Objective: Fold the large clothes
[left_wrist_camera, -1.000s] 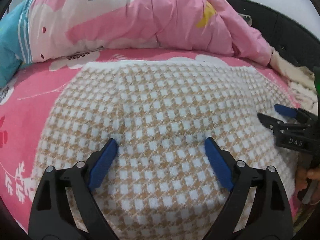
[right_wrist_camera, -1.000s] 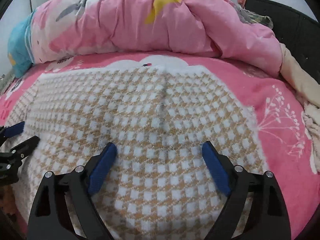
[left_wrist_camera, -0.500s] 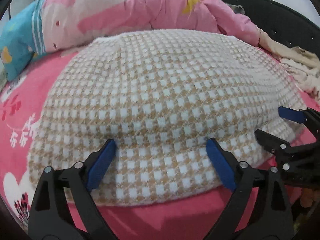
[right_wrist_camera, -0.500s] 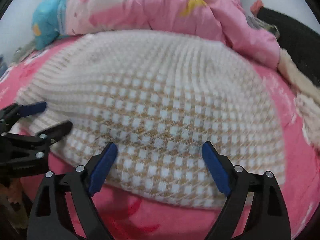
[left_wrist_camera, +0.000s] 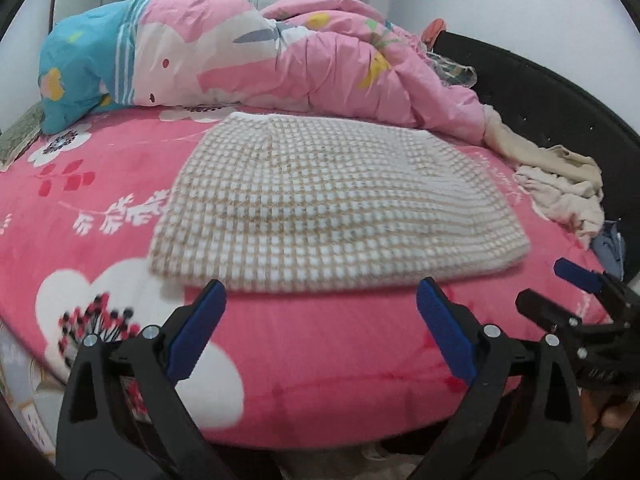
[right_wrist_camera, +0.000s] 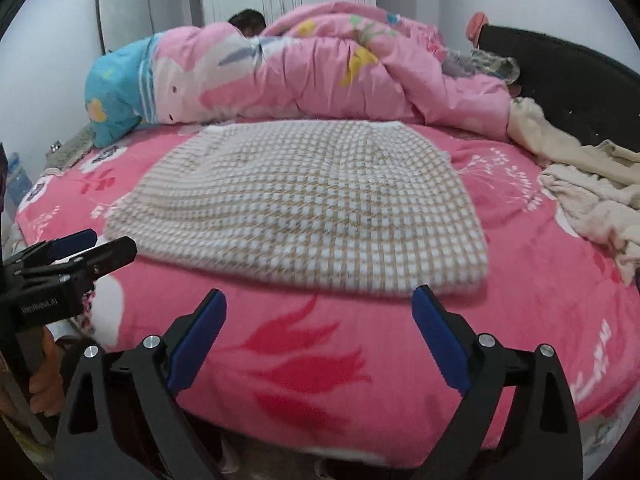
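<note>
Spread across the pink floral bedsheet [left_wrist_camera: 100, 208]: checked beige-and-white knit garment [left_wrist_camera: 332, 208], folded into a flat rounded slab, near edge doubled and blurred. Behind it, touching its far edge, heaped pink quilt [left_wrist_camera: 320, 60]; off to the right, cream clothes [left_wrist_camera: 560, 188]. Bare sheet in front, up to the bed's edge. Left gripper [left_wrist_camera: 320, 312] and right gripper [right_wrist_camera: 318, 316] both gaping wide, just opened further, nothing between.

A fuzzy knitted checked garment [left_wrist_camera: 336, 204] lies on plush fleece bedding [left_wrist_camera: 320, 360] beside a smooth cotton quilt [left_wrist_camera: 320, 64].
</note>
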`<control>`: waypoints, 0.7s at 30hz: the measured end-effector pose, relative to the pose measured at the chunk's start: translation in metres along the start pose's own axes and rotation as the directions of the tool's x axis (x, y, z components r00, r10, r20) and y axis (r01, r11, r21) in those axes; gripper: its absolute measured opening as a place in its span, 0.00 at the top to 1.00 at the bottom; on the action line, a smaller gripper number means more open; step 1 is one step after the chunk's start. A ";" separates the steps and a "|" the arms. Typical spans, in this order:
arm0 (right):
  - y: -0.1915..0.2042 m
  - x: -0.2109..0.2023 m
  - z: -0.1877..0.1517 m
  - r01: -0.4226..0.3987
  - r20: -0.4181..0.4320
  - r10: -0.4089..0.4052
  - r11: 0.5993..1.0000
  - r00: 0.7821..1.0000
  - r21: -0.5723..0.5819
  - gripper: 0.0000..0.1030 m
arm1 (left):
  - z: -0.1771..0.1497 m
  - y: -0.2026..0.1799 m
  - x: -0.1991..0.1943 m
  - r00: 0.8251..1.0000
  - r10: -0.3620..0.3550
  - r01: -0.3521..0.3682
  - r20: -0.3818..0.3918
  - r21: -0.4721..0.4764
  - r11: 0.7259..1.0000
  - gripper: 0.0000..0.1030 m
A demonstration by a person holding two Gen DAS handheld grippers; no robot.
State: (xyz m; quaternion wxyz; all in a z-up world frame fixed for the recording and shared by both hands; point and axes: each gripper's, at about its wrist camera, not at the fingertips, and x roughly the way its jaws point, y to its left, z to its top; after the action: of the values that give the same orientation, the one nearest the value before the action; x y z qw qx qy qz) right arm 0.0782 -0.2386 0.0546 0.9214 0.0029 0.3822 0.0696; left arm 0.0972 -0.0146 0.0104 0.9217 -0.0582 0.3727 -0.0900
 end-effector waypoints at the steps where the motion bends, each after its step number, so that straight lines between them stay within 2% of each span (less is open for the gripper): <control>1: -0.001 -0.006 0.000 0.002 0.009 -0.002 1.000 1.000 0.004 0.11 | 0.000 0.000 -0.005 1.000 0.000 0.000 0.006 -0.003 1.000 0.10; 4: -0.004 -0.025 0.002 0.012 0.056 -0.013 1.000 0.998 0.020 0.08 | 0.001 -0.002 -0.020 0.997 0.070 -0.070 0.032 -0.008 0.998 0.08; 5: -0.004 -0.032 0.002 0.015 0.071 -0.016 1.000 0.997 0.022 0.07 | 0.002 -0.003 -0.025 0.990 0.132 -0.132 0.038 -0.010 0.991 0.08; 8: -0.002 -0.044 0.003 0.015 0.091 -0.017 1.000 0.996 0.017 0.06 | 0.004 -0.005 -0.037 0.968 0.245 -0.245 0.056 -0.010 0.969 0.08; 12: 0.004 -0.052 0.002 0.009 0.100 -0.009 1.000 0.995 0.004 0.06 | 0.004 -0.011 -0.050 0.938 0.336 -0.338 0.082 0.022 0.941 0.08; 14: 0.007 -0.053 0.001 0.006 0.093 -0.007 1.000 0.996 0.006 0.06 | 0.003 -0.016 -0.053 0.932 0.351 -0.357 0.090 0.064 0.932 0.08; 16: 0.009 -0.052 0.001 0.003 0.085 -0.004 1.000 0.996 0.009 0.06 | 0.001 -0.021 -0.056 0.934 0.346 -0.353 0.086 0.091 0.931 0.08; 21: 0.017 -0.049 0.000 0.011 0.060 -0.011 1.000 0.998 0.008 0.06 | -0.004 -0.014 -0.057 0.959 0.280 -0.280 0.044 0.004 0.960 0.08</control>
State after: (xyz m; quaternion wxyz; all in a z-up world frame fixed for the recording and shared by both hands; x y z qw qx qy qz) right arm 0.0420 -0.2278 0.0898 0.9328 0.0064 0.3547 0.0628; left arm 0.0526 -0.0167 0.0481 0.9332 -0.0021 0.3570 0.0407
